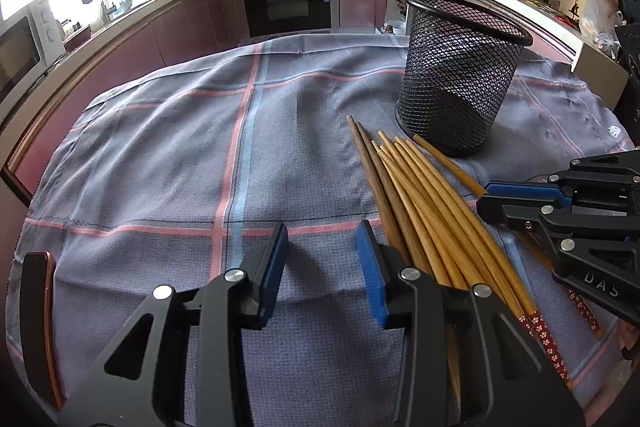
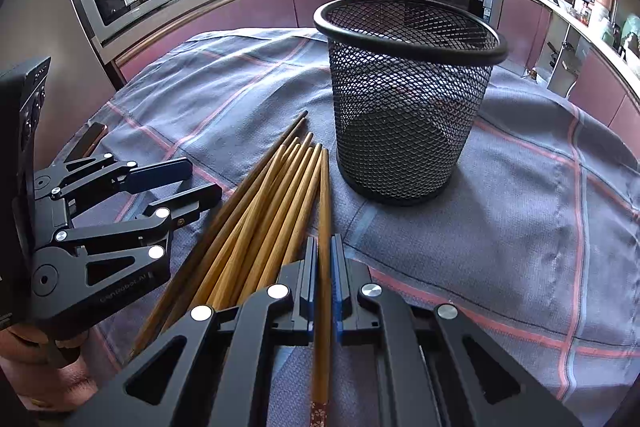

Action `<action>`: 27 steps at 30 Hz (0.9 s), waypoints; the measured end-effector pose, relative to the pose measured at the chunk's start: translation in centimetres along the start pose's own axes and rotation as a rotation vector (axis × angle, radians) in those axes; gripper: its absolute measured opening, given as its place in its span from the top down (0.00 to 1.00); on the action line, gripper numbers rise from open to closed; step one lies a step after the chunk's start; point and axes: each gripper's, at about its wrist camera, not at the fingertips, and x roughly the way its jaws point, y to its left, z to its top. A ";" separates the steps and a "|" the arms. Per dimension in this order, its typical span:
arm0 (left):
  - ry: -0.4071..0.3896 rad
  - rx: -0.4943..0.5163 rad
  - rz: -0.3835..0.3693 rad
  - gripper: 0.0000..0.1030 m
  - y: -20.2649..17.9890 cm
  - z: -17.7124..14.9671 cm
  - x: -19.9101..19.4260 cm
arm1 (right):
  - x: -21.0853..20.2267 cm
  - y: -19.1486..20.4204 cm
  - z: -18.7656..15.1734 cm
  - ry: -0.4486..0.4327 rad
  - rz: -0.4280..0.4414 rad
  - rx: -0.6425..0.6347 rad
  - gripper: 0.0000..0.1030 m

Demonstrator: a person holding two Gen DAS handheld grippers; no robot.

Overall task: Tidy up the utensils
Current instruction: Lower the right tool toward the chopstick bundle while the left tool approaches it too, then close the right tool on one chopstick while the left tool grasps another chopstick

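On the checked cloth (image 1: 180,147) the job is barely under way: the black mesh basket (image 2: 408,99) stands upright and looks empty, nothing poking above its rim, and the whole bundle of chopsticks (image 1: 424,211) lies flat just beside it, tips pointing at its base. So by my reckoning none are sorted yet, and every stick has to go in.

Right gripper (image 2: 324,255) is on the first one now: its jaws are pressed in on a single chopstick (image 2: 323,211), the outermost stick on the basket side, pinched partway along its length with the tip reaching toward the basket's foot. Whether that stick is lifted clear or lies on the cloth, I can't tell from here.

Left gripper (image 1: 322,247) sits low over bare cloth just beside the bundle, jaws spread wide, nothing between them.

What's hard to see: the patterned red handle ends run under the grippers and off the bottom edge, so a firm count of sticks isn't possible. The basket's floor shows only through the mesh, dark and unclear. A dark, copper-edged object (image 1: 38,323) at the left edge is cut off; I can't name it.
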 end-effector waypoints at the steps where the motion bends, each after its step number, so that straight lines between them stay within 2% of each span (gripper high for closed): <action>1: -0.001 -0.004 -0.002 0.64 0.1 0.0 0.0 | -0.1 0.1 0.0 -0.001 -0.003 -0.003 0.95; 11: -0.032 0.019 -0.032 0.57 -0.5 0.0 -1.4 | -0.1 0.2 -0.1 -0.007 -0.015 -0.009 0.94; 16: -0.027 0.039 -0.023 0.57 -1.2 -0.2 -1.2 | -0.1 0.2 -0.1 -0.011 -0.022 -0.016 0.95; 19: -0.008 0.041 -0.006 0.61 -1.1 -0.2 -0.8 | -0.1 0.2 -0.1 -0.012 -0.018 -0.014 0.95; 27: 0.008 0.036 -0.011 0.61 -0.8 -0.3 -0.3 | -0.2 -0.1 -0.2 -0.016 -0.009 -0.009 0.94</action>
